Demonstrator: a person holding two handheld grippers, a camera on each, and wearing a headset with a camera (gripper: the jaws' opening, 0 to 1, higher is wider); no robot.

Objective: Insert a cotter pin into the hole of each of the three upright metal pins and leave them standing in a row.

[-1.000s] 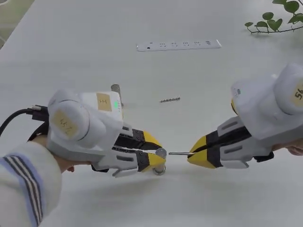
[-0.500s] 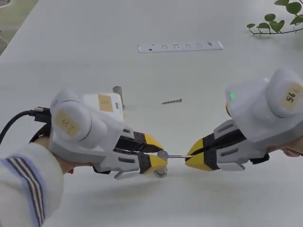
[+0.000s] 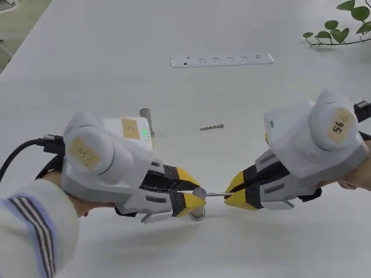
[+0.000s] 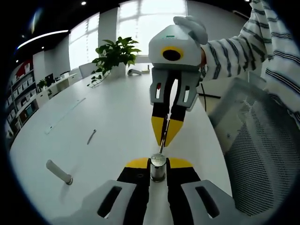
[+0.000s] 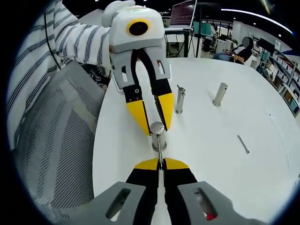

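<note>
Three metal pins stand upright in the right gripper view. The nearest pin (image 5: pixel 157 135) is clamped between the left gripper's (image 3: pixel 193 191) jaws, with a second pin (image 5: pixel 179 99) and a third pin (image 5: pixel 219 94) behind it. The right gripper (image 3: pixel 228 194) is closed on a cotter pin (image 3: pixel 215 193), whose tip meets the nearest pin's head. On the white table (image 3: pixel 104 63) lie a loose cotter pin (image 3: pixel 211 127) and, further off, a power strip (image 3: pixel 221 59). A plant (image 3: pixel 342 26) sits at the far edge and a mesh chair (image 5: pixel 61 136) alongside.
</note>
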